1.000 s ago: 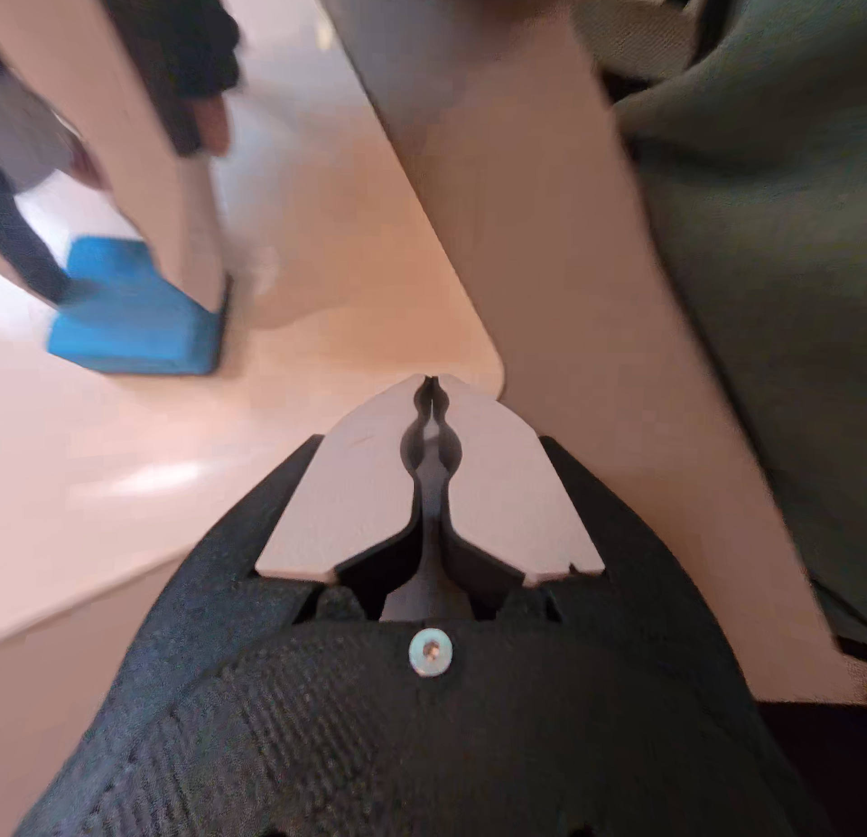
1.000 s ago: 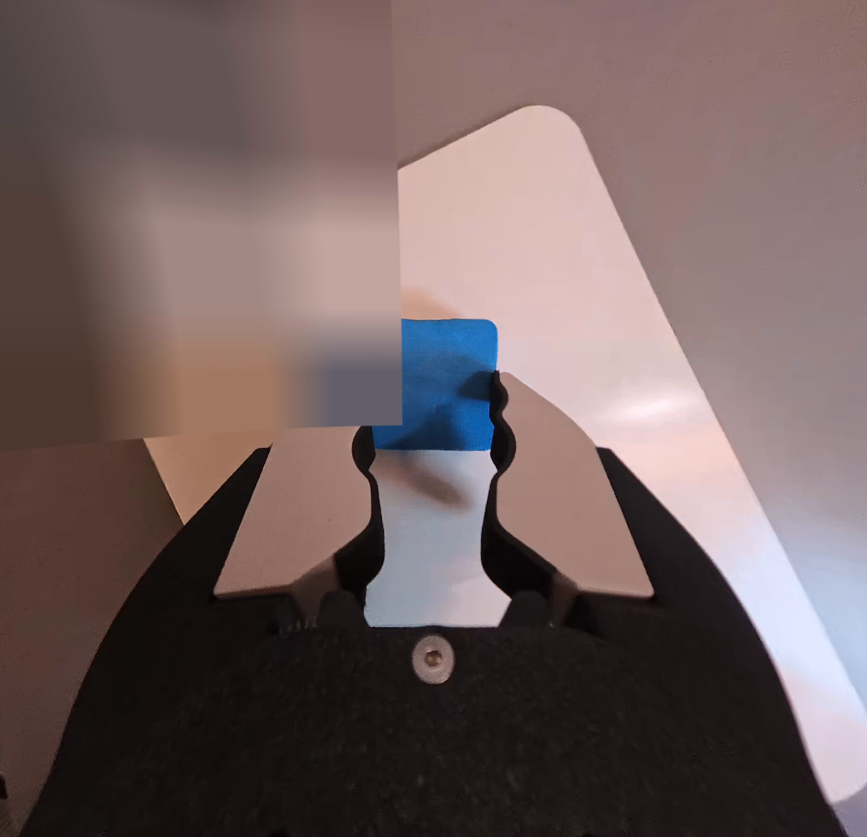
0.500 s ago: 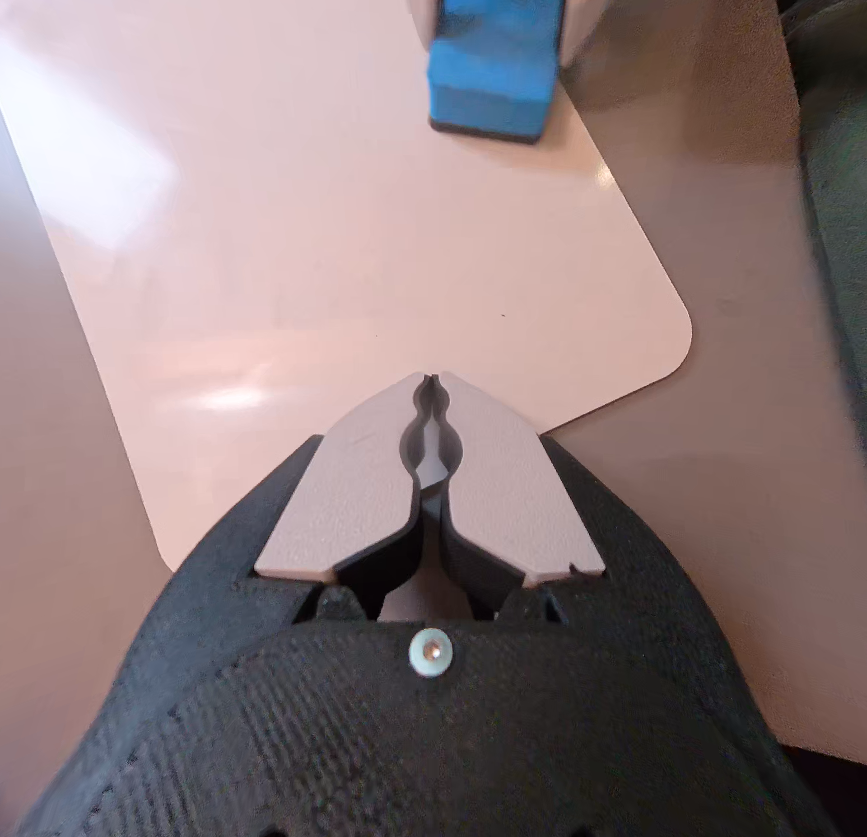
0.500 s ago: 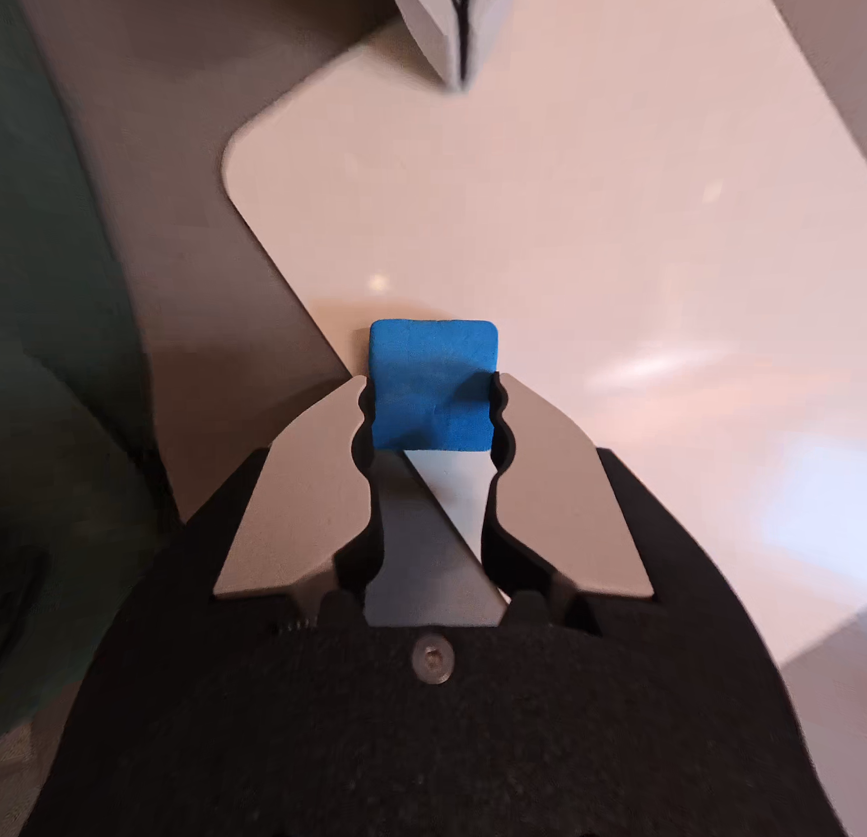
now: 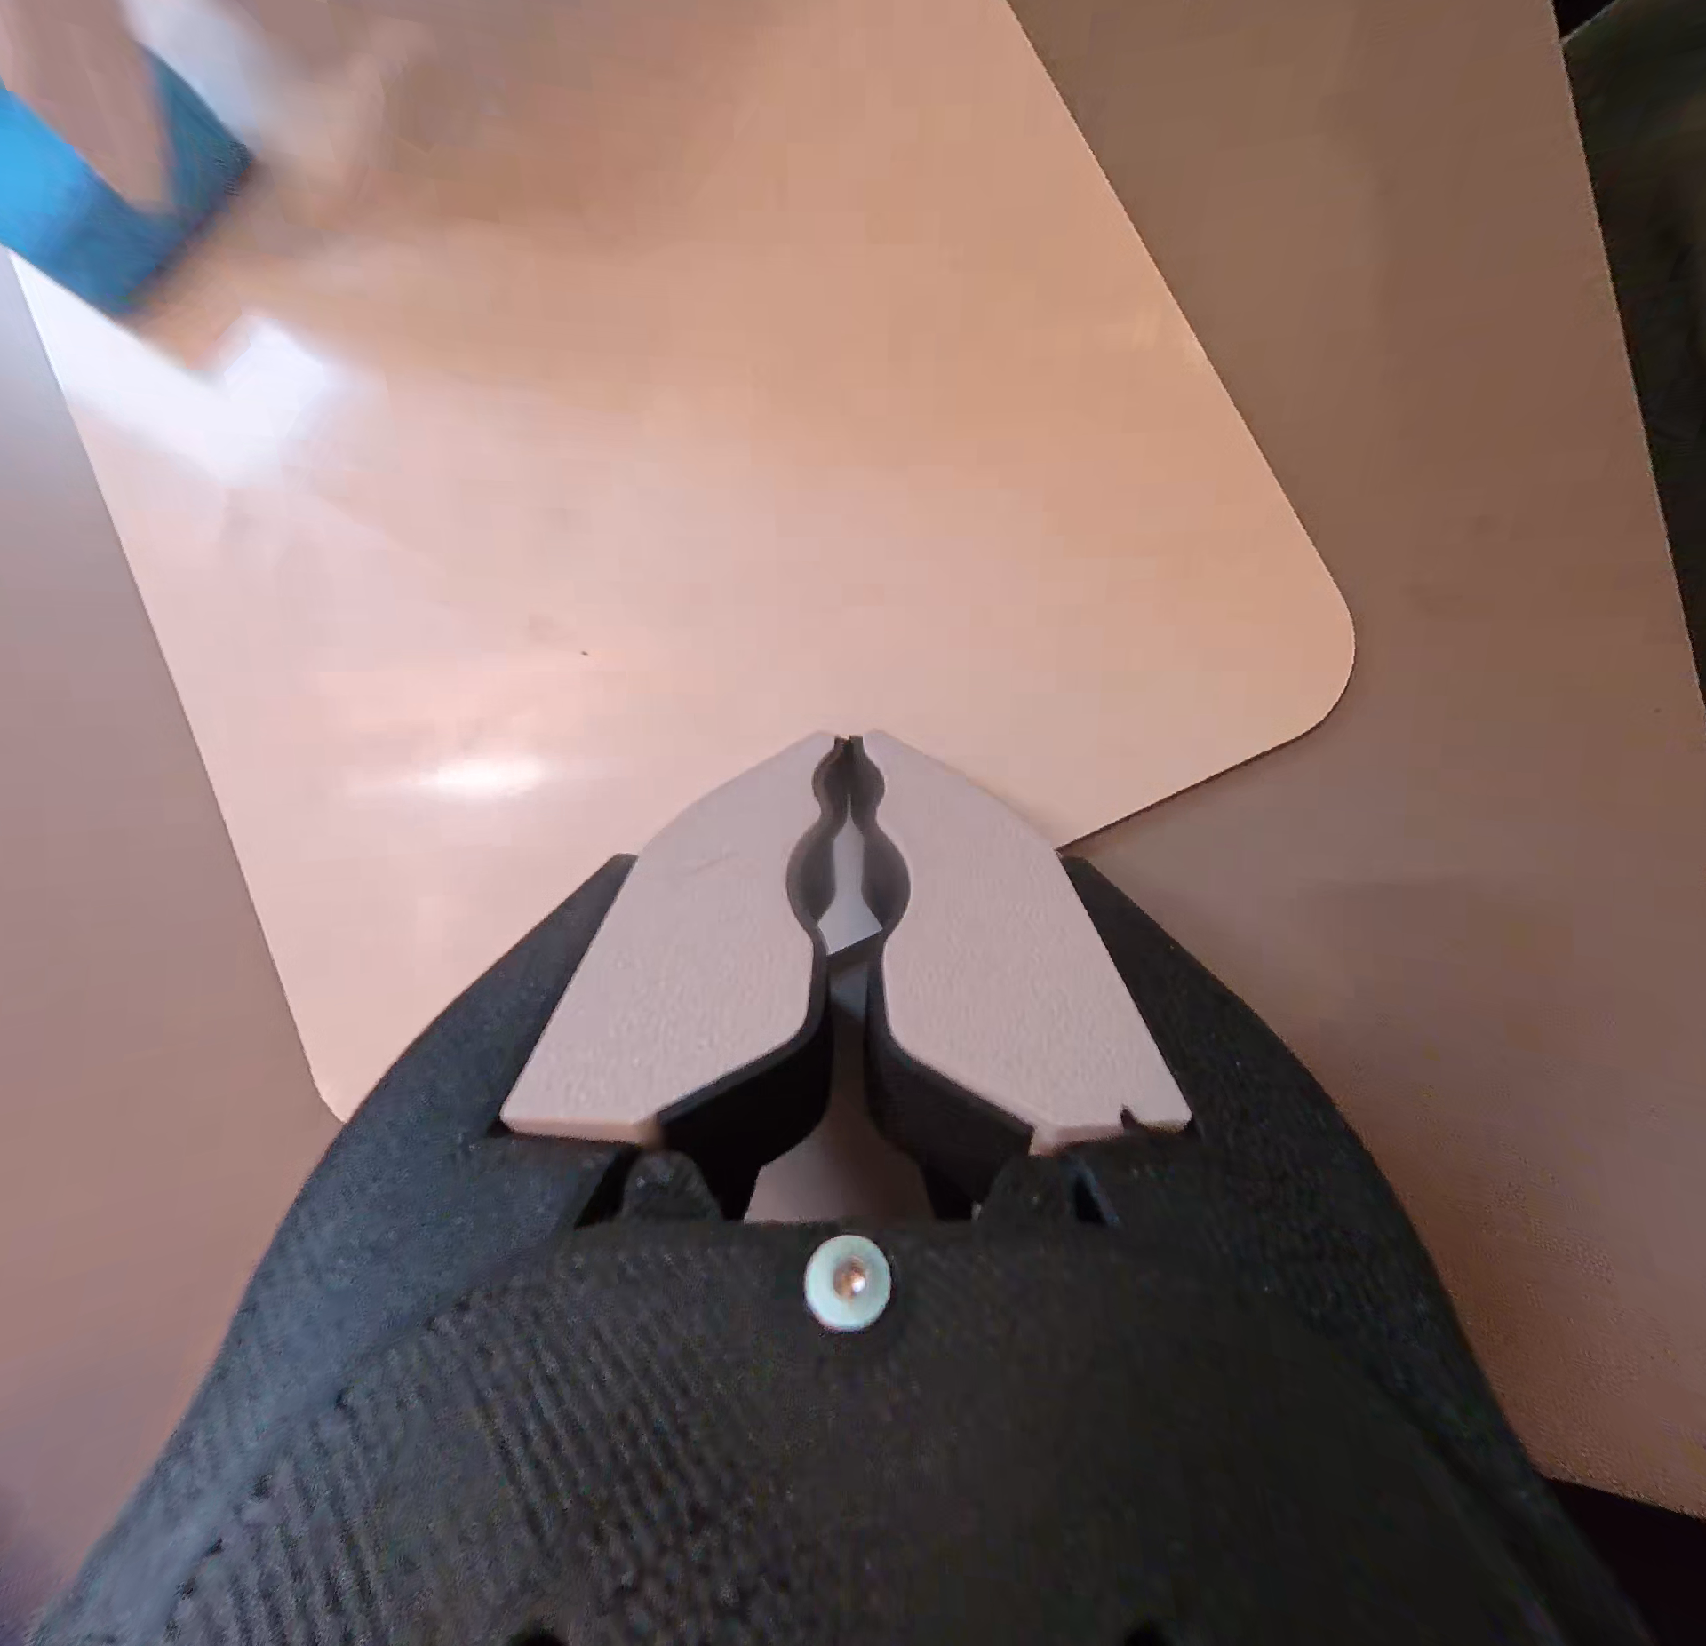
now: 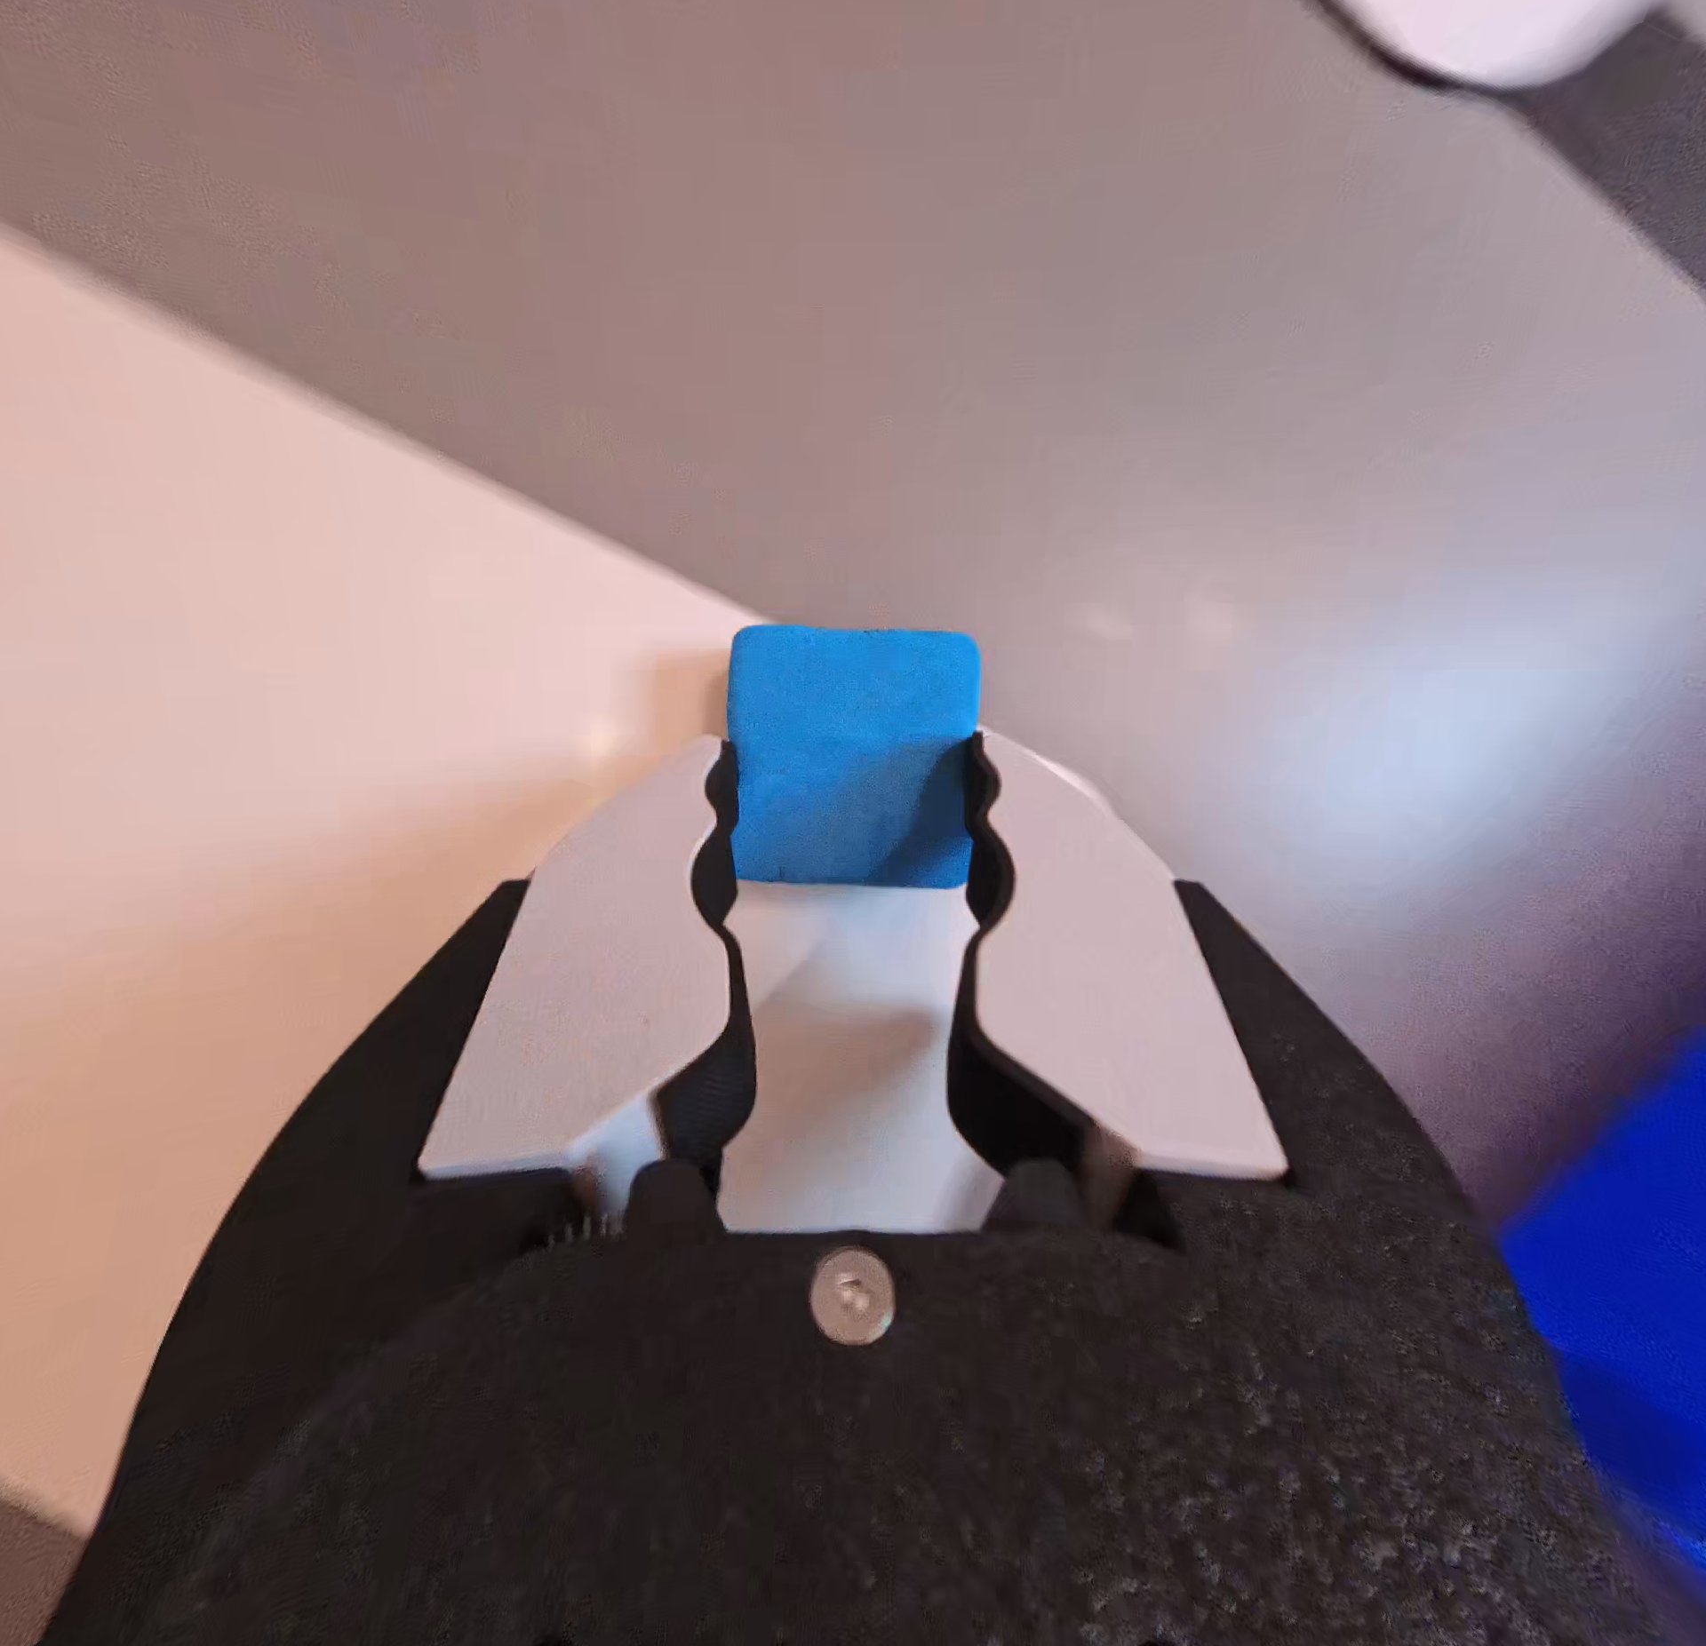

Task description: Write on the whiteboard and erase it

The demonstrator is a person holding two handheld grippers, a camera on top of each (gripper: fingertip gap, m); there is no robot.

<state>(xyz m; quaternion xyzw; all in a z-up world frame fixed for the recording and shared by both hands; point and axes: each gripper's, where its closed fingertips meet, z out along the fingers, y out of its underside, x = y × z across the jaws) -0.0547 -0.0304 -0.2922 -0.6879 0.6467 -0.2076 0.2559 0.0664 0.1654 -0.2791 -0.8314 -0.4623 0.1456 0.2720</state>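
While both wrist views are read together, the scene is set out as follows.

Whiteboard: a pale, glossy sheet with rounded corners (image 5: pixel 738 494) is seen lying flat on the worktop (image 5: pixel 1477 863); no marks can be made out on the part in view, apart from a tiny dark speck.

Left hand-held gripper: its two fingers (image 5: pixel 850 742) are brought together at the tips, and nothing is held between them. It is poised over the near edge of the whiteboard, close to a rounded corner.

Right hand-held gripper: its fingers (image 6: pixel 850 753) are parted only as far as the blue eraser block (image 6: pixel 854 753) allows, and the block is clamped between them, its front end protruding past the tips.

Eraser position: in the right wrist view it is seen at the whiteboard's edge (image 6: pixel 277 586), where the pale sheet meets the grey worktop (image 6: pixel 923 310). Whether it is pressed onto the surface cannot be told.

Far corner, left wrist view: the same eraser (image 5: pixel 92 199) is seen as a motion-blurred blue shape at the upper left, over the whiteboard's far side.

Lower right, right wrist view: a blurred deep-blue shape (image 6: pixel 1625 1251) is cut by the picture's edge; what it is cannot be told.
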